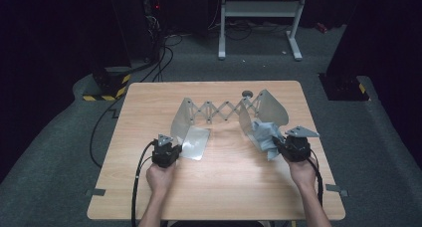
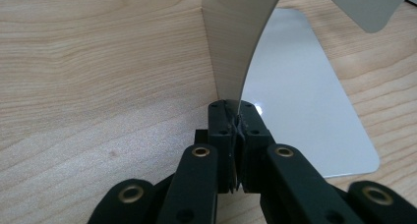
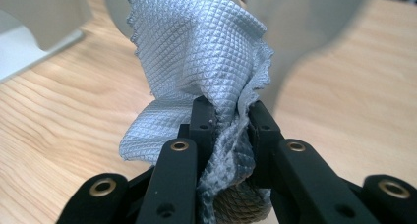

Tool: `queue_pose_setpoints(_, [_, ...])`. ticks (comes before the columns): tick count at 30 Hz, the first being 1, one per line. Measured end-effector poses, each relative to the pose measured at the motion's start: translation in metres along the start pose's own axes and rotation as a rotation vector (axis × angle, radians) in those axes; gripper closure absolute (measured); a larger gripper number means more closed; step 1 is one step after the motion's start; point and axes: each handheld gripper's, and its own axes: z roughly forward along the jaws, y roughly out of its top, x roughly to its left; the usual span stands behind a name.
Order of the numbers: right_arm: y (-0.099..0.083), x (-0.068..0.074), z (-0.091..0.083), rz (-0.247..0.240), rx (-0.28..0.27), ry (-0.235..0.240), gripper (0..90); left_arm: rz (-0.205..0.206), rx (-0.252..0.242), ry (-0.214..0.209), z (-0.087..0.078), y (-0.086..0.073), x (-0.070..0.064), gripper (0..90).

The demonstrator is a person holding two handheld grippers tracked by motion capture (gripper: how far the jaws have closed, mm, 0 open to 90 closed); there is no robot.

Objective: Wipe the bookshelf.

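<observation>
Metal bookend rack (image 1: 226,110) stands on the wooden bench (image 1: 219,187), a little behind the middle of it. It has two upright plates, one at each end, and a scissor lattice (image 1: 224,109) joins them. A flat foot plate (image 1: 195,142) lies on the bench at the left end.

The left claw (image 1: 171,146) is at the lower edge of the left upright plate (image 1: 183,118). In the left gripper view its jaws are closed on the thin edge of this plate (image 2: 236,47), and the foot plate (image 2: 305,106) lies flat just to the right of it.

The right claw (image 1: 278,143) is at the right end of the rack, just in front of the right upright plate (image 1: 271,107). It holds a grey-blue cloth (image 1: 263,133). In the right gripper view the jaws are closed on the bunched cloth (image 3: 196,52), which has a small diamond pattern. The cloth rises up in front of the plate (image 3: 310,22); I cannot tell if it touches the metal there.

A small dark knob (image 1: 247,93) sits on the bench just behind the rack. Each hand holds its gripper from the near side of the bench.
</observation>
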Motion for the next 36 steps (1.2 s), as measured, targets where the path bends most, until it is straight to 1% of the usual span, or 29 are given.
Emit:
queue_pose_setpoints(2, [-0.008, -0.006, -0.002, 0.033, 0.003, -0.004, 77.7, 0.001, 0.001, 0.0, 0.0, 0.0, 0.0, 86.6])
queue_pose_setpoints(4, [-0.015, -0.012, -0.003, 0.056, 0.005, -0.017, 77.5, 0.001, 0.001, 0.0, 0.0, 0.0, 0.0, 86.6])
queue_pose_setpoints(7, [-0.024, -0.021, -0.006, 0.079, 0.014, -0.032, 77.3, 0.002, 0.001, 0.001, 0.0, 0.0, 0.0, 86.6])
queue_pose_setpoints(11, [-0.032, -0.034, -0.006, 0.103, 0.037, -0.066, 77.2, 0.006, 0.001, 0.003, 0.0, 0.0, 0.0, 86.6])
queue_pose_setpoints(13, [-0.035, -0.04, -0.005, 0.116, 0.055, -0.084, 77.1, 0.006, 0.001, 0.004, 0.0, 0.0, 0.0, 86.6])
queue_pose_setpoints(16, [-0.036, -0.048, -0.001, 0.137, 0.077, -0.093, 77.1, 0.007, 0.002, 0.006, 0.0, 0.0, -0.001, 86.6])
queue_pose_setpoints(19, [-0.035, -0.055, 0.005, 0.145, 0.088, -0.114, 77.1, 0.008, 0.002, 0.007, 0.0, 0.0, -0.001, 86.6])
queue_pose_setpoints(27, [-0.027, -0.068, 0.032, 0.162, 0.124, -0.124, 76.3, 0.008, 0.002, 0.007, 0.0, 0.0, -0.001, 86.6])
queue_pose_setpoints(28, [-0.026, -0.069, 0.035, 0.163, 0.121, -0.123, 76.4, 0.008, 0.002, 0.006, 0.0, 0.0, -0.001, 86.6])
queue_pose_setpoints(30, [-0.026, -0.071, 0.043, 0.177, 0.134, -0.11, 76.9, 0.008, 0.002, 0.006, 0.0, 0.0, -0.001, 86.6])
queue_pose_setpoints(33, [-0.026, -0.07, 0.049, 0.178, 0.142, -0.088, 77.5, 0.008, 0.002, 0.006, 0.0, 0.0, -0.001, 86.6])
queue_pose_setpoints(36, [-0.026, -0.066, 0.052, 0.155, 0.145, -0.073, 77.7, 0.009, 0.002, 0.007, 0.0, 0.0, -0.001, 86.6])
